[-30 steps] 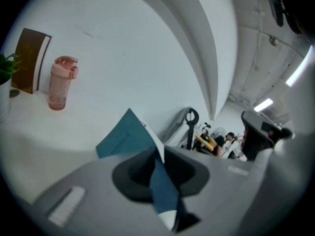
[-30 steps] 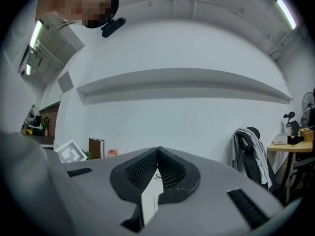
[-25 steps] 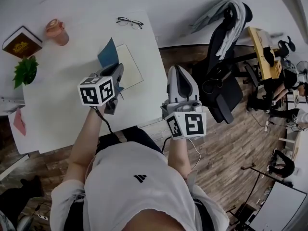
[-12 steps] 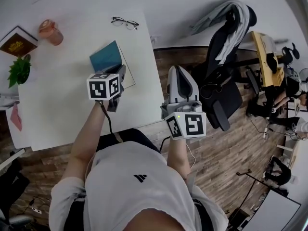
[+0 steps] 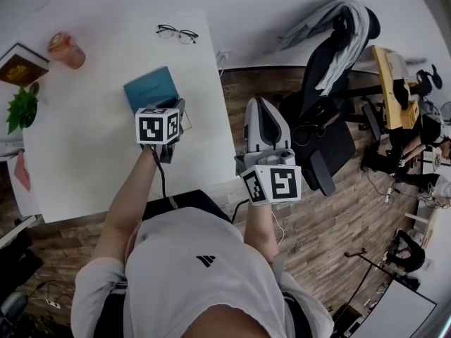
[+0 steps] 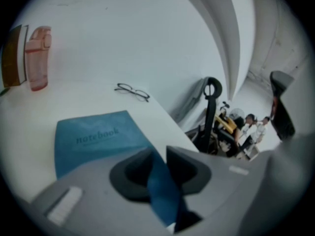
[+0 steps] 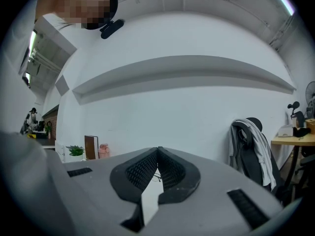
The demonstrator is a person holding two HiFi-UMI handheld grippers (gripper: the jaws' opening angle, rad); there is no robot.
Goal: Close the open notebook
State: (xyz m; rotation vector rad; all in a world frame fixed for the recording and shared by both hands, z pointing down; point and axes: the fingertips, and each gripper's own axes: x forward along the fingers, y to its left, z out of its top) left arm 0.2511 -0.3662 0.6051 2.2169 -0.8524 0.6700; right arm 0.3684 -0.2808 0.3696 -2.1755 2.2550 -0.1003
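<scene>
The teal notebook (image 5: pixel 150 88) lies closed and flat on the white table (image 5: pixel 91 160), its cover word facing up in the left gripper view (image 6: pixel 93 136). My left gripper (image 5: pixel 179 109) hangs low over the notebook's near right corner. Its jaws have just been opening, and a gap now stands between the pads (image 6: pixel 158 154) with teal cover showing in it; I see no pad pressing on it. My right gripper (image 5: pixel 259 105) is held level off the table's right edge, above the floor, its pads (image 7: pixel 157 151) together on nothing.
Glasses (image 5: pixel 175 33) lie at the far table edge beyond the notebook. A pink cup (image 5: pixel 65 50), a brown book (image 5: pixel 15 63) and a small plant (image 5: pixel 21 110) stand at the far left. An office chair (image 5: pixel 328 104) with a draped jacket is to the right.
The notebook's raised teal cover has come down flat, so the cream page no longer shows. My left gripper sank and moved forward with it. The right gripper shifted only a little.
</scene>
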